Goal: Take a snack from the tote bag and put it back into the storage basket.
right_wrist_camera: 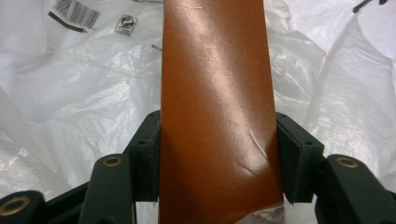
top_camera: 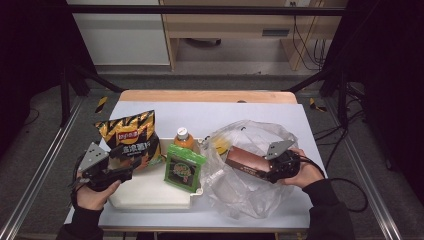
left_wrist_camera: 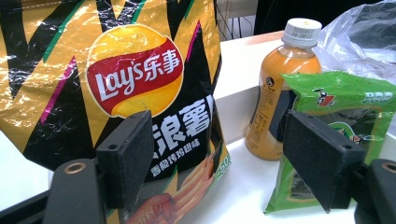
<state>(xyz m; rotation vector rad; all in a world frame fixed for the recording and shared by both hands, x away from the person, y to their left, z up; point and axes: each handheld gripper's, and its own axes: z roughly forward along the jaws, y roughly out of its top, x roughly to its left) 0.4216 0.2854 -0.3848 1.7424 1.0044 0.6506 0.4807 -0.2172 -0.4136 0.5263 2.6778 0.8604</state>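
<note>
My right gripper is shut on a long copper-brown box, with one jaw pressed on each long side. It holds the box over a crumpled clear plastic bag on the table's right half. My left gripper stands open at the left with nothing between its jaws. Just beyond them is a yellow-and-black Lay's chips bag, standing at the left end of a white tray. An orange juice bottle and a green snack packet stand mid-tray.
The plastic bag spreads under and around the box, printed with a barcode label. The bottle and green packet are right of the left jaws. White sheet covers the wooden table; dark frame posts flank it.
</note>
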